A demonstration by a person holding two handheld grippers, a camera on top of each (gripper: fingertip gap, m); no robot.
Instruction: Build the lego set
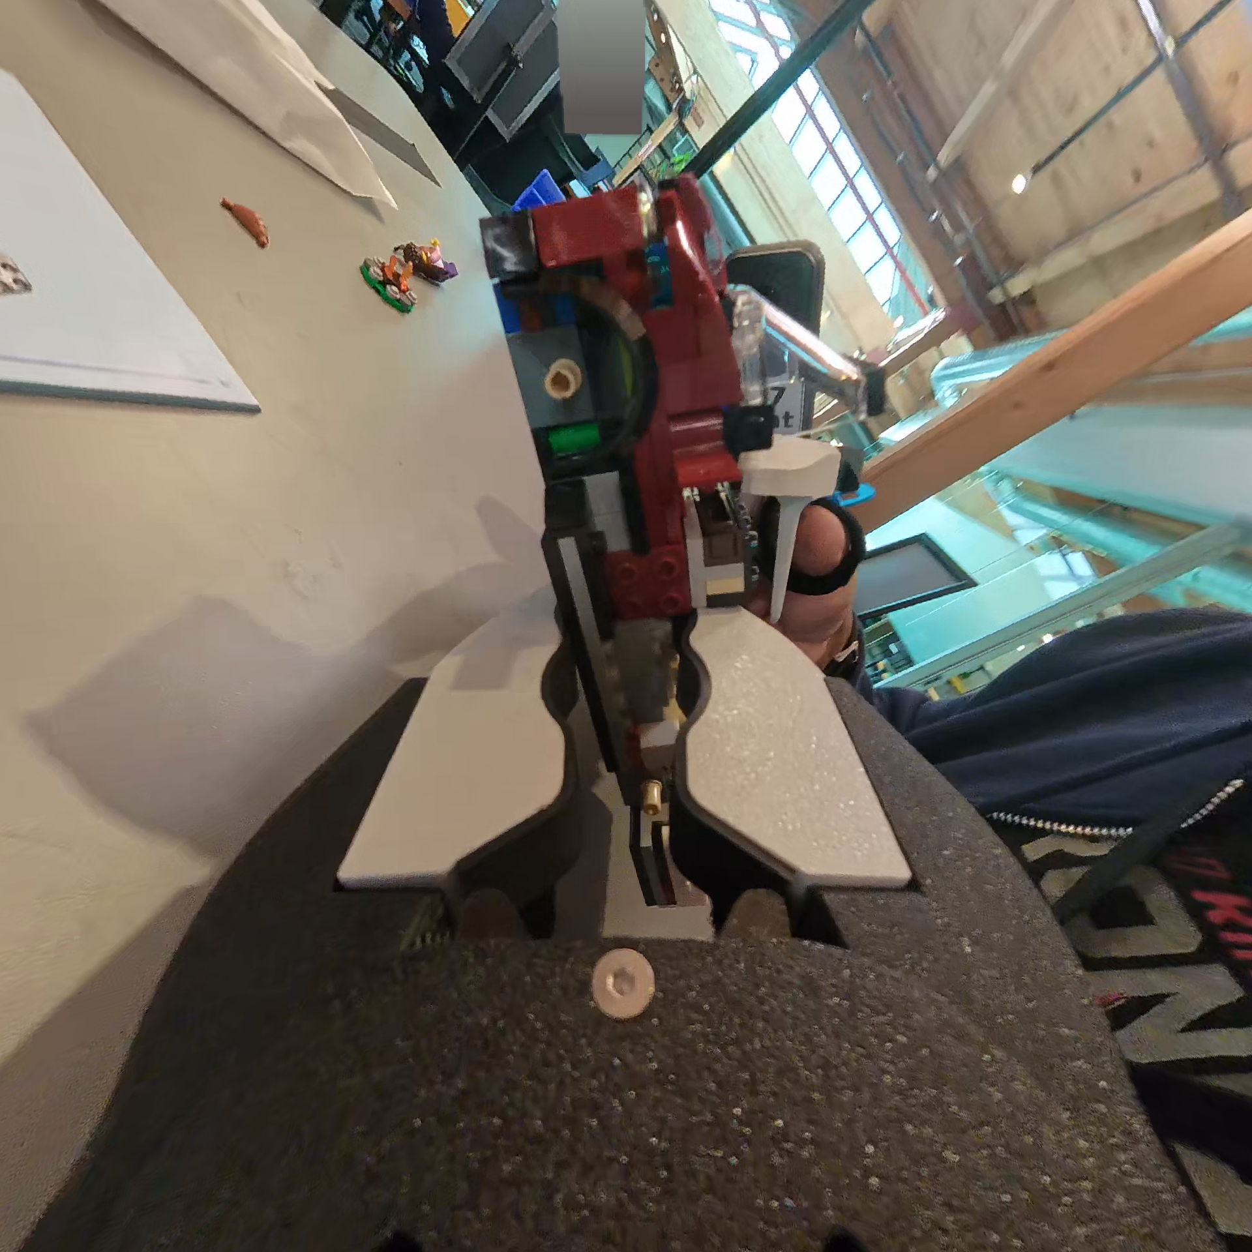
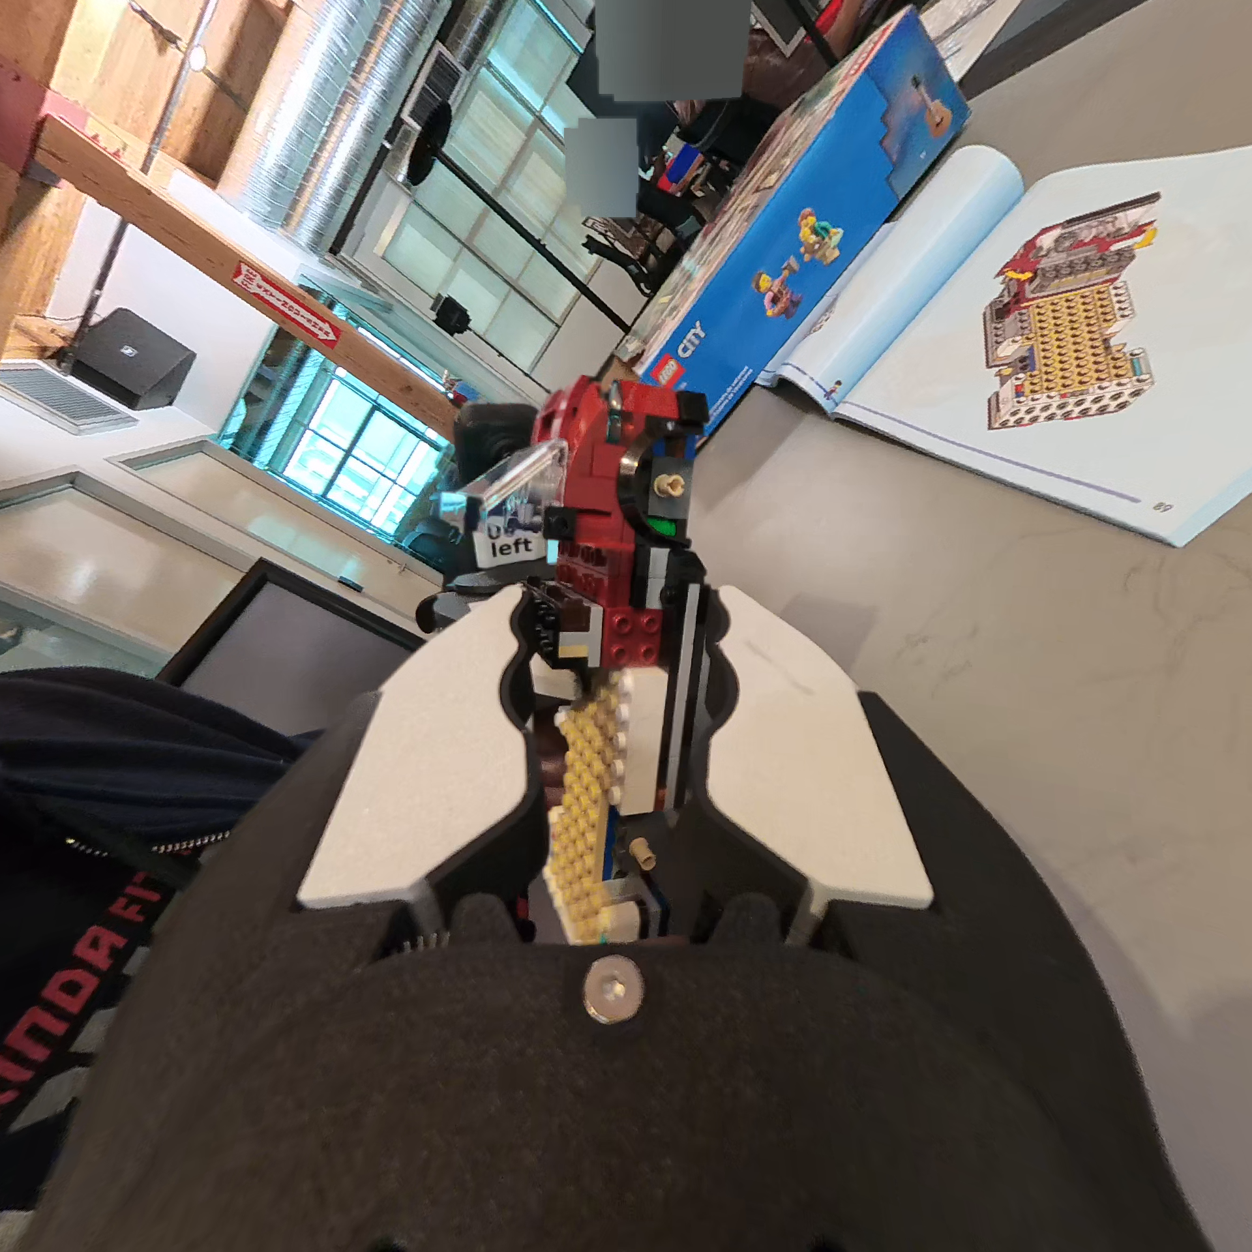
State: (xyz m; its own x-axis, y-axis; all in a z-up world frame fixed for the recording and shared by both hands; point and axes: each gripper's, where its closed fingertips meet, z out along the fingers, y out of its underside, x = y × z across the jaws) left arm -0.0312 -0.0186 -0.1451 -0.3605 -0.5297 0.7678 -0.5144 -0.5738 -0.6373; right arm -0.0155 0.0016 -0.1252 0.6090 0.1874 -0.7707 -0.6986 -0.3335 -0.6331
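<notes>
**Both grippers clamped on one brick model**

Here the left gripper (image 1: 623, 650) has its fingers (image 1: 765, 732) closed on the lower end of a dark red brick model (image 1: 677, 379), a vehicle-like build with grey, black and blue parts, a green piece and a tan pin on its side. The model stands up between the pads, lifted clear of the pale surface (image 1: 305, 508). Just beyond it a hand (image 1: 820, 582) with a black band round one finger works a white trigger.

In the right wrist view, the right gripper (image 2: 613, 650) grips the same brick model (image 2: 603, 488) wider apart, one pad against the grey and black strip along its side, the other against the black and brown bricks opposite. A yellow studded plate (image 2: 582, 799) runs back between the fingers (image 2: 420, 745).

On the surface in the left view lie a small green-based minifigure cluster (image 1: 406, 271), a brown piece (image 1: 245, 220) and white sheets (image 1: 101, 325). In the right view a blue toy box (image 2: 806, 237) lies beside an open instruction booklet (image 2: 1057, 339). A dark zipped jacket (image 1: 1084, 732) shows at the edge.
</notes>
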